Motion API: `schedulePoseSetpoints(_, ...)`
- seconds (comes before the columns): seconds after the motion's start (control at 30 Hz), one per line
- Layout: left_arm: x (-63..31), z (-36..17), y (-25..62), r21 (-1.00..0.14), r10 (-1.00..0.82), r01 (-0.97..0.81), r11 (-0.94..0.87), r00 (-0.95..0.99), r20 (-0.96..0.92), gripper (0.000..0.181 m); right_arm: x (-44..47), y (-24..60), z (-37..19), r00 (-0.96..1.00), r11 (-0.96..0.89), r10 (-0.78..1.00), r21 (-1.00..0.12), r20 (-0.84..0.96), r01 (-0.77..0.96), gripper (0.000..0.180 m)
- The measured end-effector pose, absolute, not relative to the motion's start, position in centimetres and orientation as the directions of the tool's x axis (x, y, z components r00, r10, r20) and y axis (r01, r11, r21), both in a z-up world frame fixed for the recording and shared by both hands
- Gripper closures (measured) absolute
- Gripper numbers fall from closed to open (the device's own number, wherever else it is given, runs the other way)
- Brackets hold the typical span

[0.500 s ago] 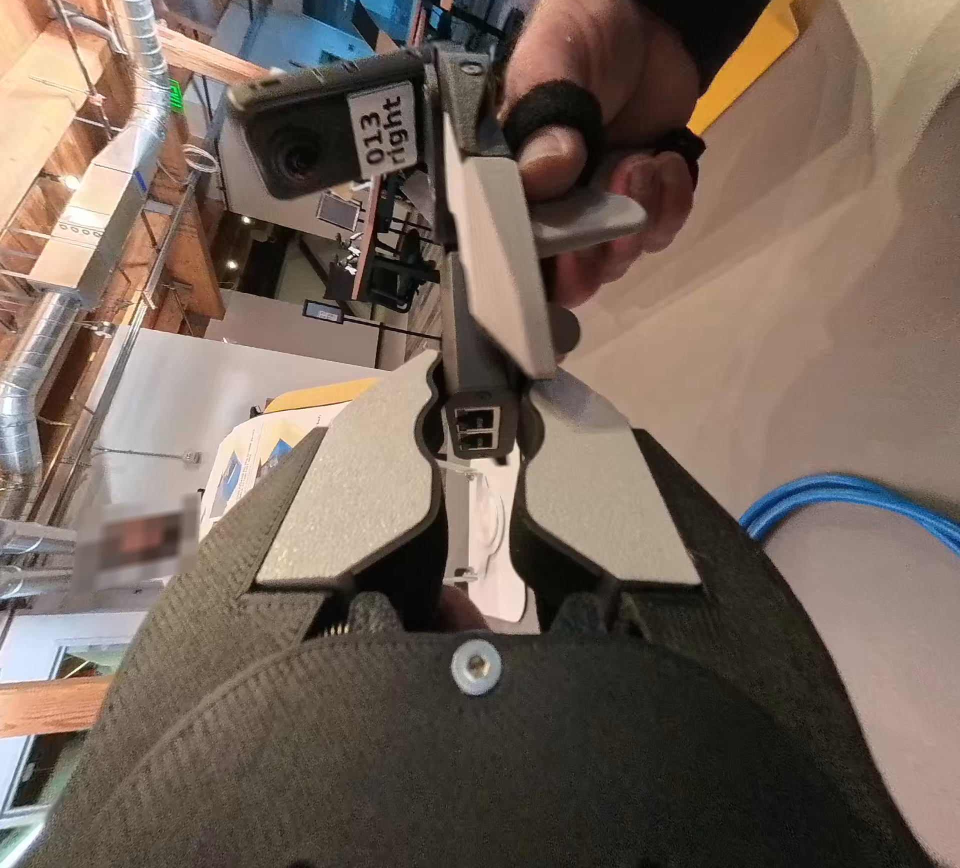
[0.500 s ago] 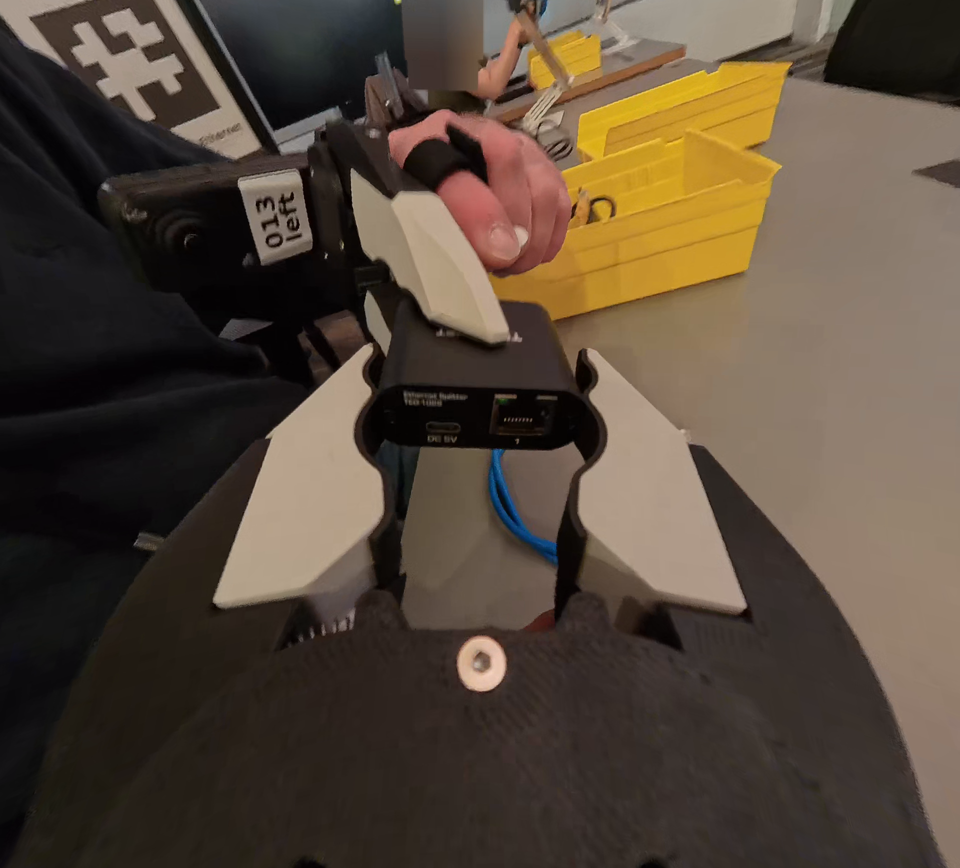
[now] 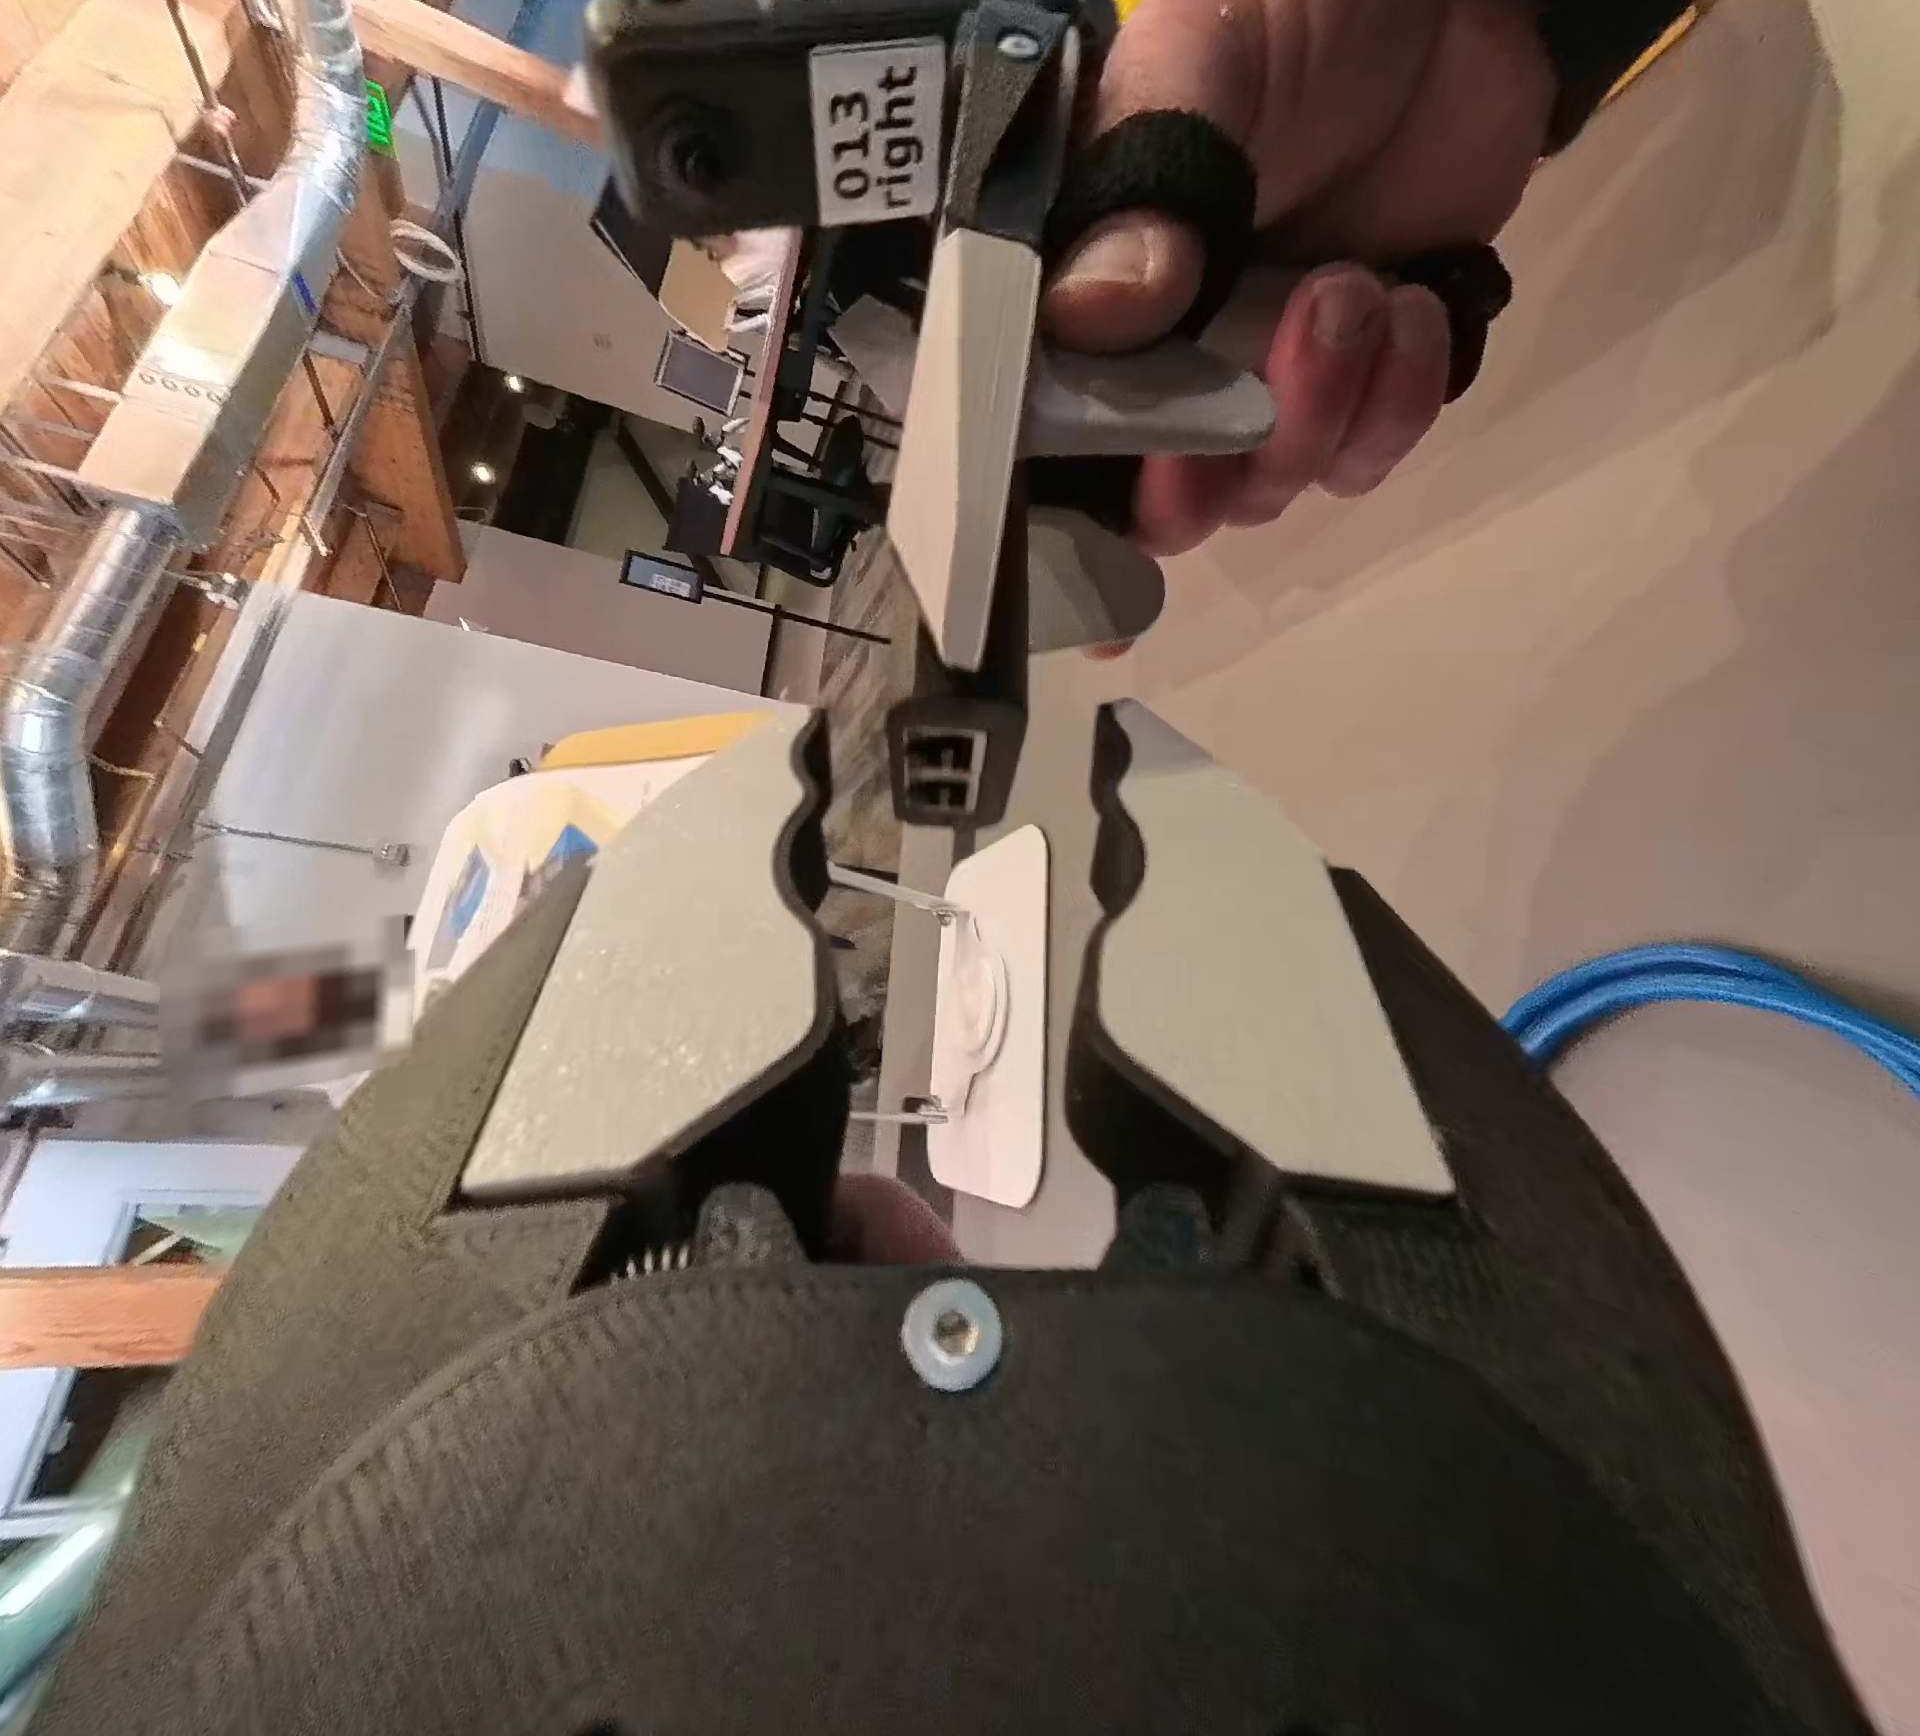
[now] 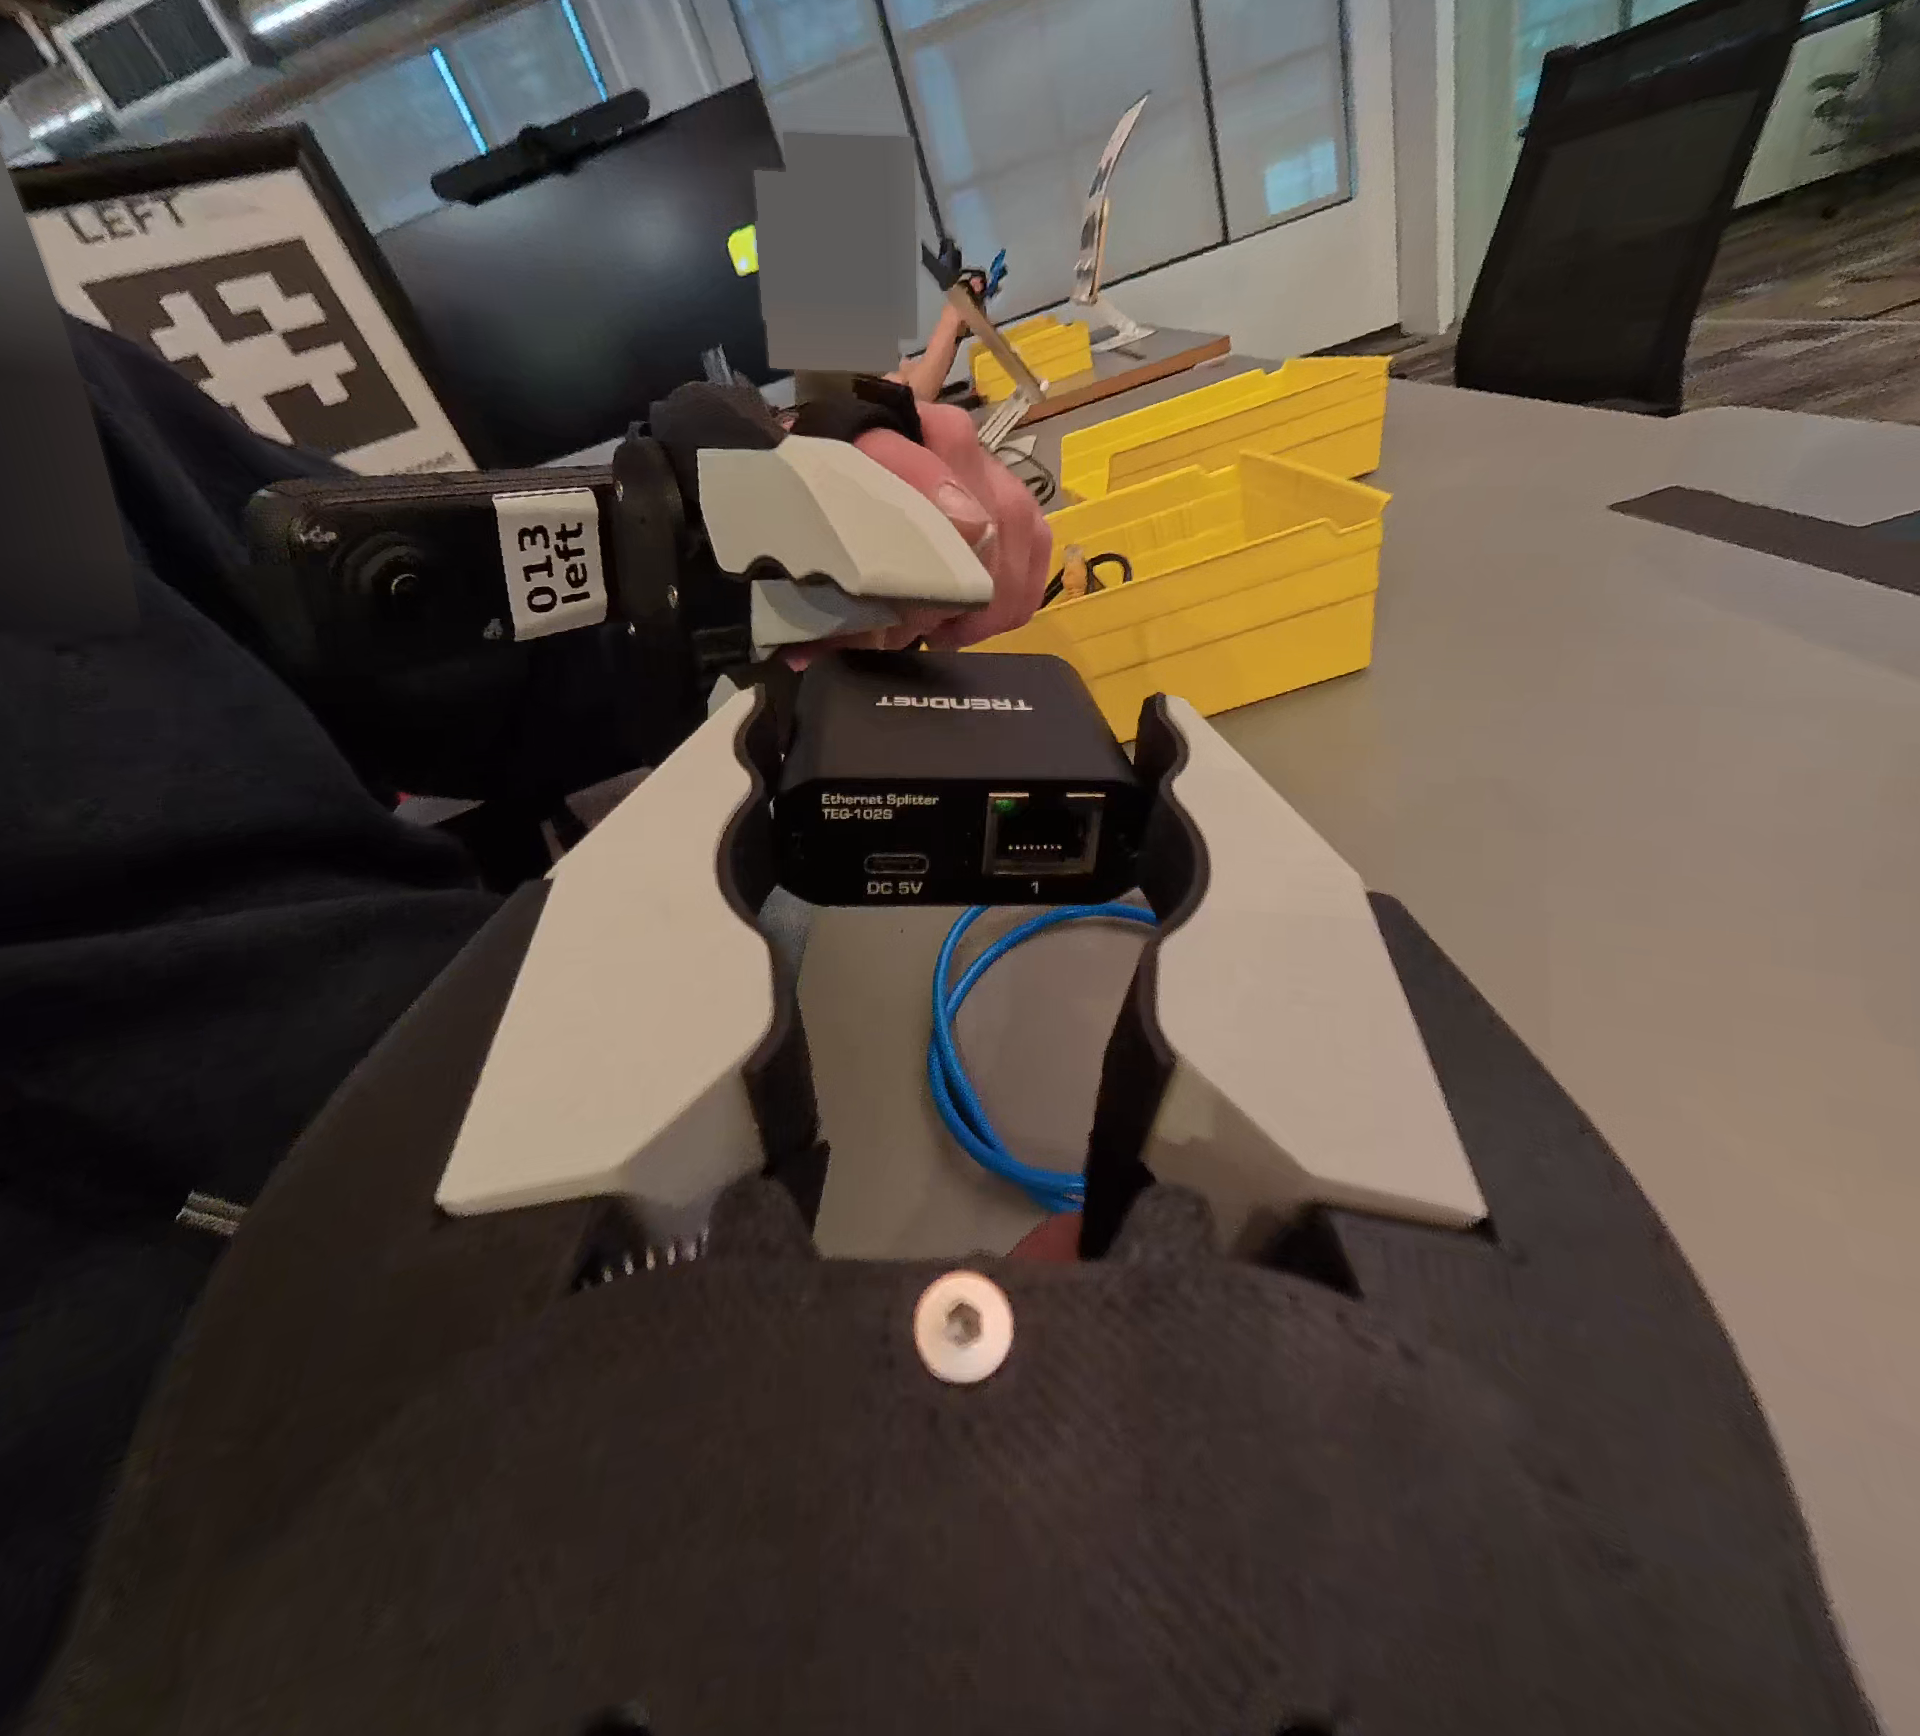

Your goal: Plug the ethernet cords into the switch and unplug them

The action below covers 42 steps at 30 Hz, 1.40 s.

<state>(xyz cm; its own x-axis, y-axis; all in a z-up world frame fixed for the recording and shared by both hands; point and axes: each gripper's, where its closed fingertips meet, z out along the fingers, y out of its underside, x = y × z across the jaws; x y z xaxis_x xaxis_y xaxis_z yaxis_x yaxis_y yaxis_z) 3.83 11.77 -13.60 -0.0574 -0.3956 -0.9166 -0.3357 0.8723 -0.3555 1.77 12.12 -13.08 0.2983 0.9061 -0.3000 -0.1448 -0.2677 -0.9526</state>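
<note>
The black ethernet switch (image 4: 956, 813) is held above the grey table (image 4: 1558, 959) by my right gripper (image 4: 956, 730), which is shut on its two sides. Its single port and power socket face the right wrist camera, with nothing in them. My left gripper (image 3: 956, 741) is open. The switch's two-port end (image 3: 951, 767) sits between its fingertips without touching them, and both ports are bare. The right gripper (image 3: 987, 564) shows behind it, held by a hand. A blue ethernet cord (image 4: 956, 1042) lies looped on the table under the switch and also shows in the left wrist view (image 3: 1662, 990).
Two yellow bins (image 4: 1247, 606) stand on the table behind the switch, one holding a dark cable. A white stick-on clip pad (image 3: 987, 1011) lies on the table below the left gripper. A black chair (image 4: 1621, 180) is at the far right, and a marker board (image 4: 239, 325) at the left.
My left gripper has opened and let go of the switch's two-port end, drawing back a little. My right gripper still holds the switch and has tilted upward.
</note>
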Motion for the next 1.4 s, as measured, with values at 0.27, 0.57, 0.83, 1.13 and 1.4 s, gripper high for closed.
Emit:
schedulePoseSetpoints(0.27, 0.4, -17.4, 15.7, -0.448, -0.561, -0.545, 0.709, -0.050, -0.826, 0.128, 4.6, 12.2, -11.7, 0.263, -0.266, 0.897, -0.910, -0.354, -0.318, 0.112)
schedulePoseSetpoints(0.57, -2.0, -28.7, 19.0, -0.275, -0.619, -0.756, 0.594, -0.211, -0.757, 0.143, 5.7, 12.5, -12.3, 0.268, -0.274, 0.882, -0.884, -0.388, -0.378, 0.112)
schedulePoseSetpoints(0.83, -1.5, -31.7, 20.8, -0.202, -0.587, -0.807, 0.555, -0.207, -0.783, 0.164, 6.3, 12.4, -12.4, 0.279, -0.265, 0.879, -0.882, -0.387, -0.389, 0.112)
schedulePoseSetpoints(1.13, -1.3, -27.0, 21.1, -0.263, -0.578, -0.800, 0.539, -0.124, -0.807, 0.168, 6.1, 12.5, -12.9, 0.312, -0.238, 0.882, -0.905, -0.353, -0.352, 0.112)
schedulePoseSetpoints(1.4, 0.8, -17.9, 19.4, -0.357, -0.631, -0.769, 0.531, -0.077, -0.772, 0.169, 5.8, 12.7, -12.0, 0.368, -0.140, 0.895, -0.941, -0.253, -0.308, 0.111)
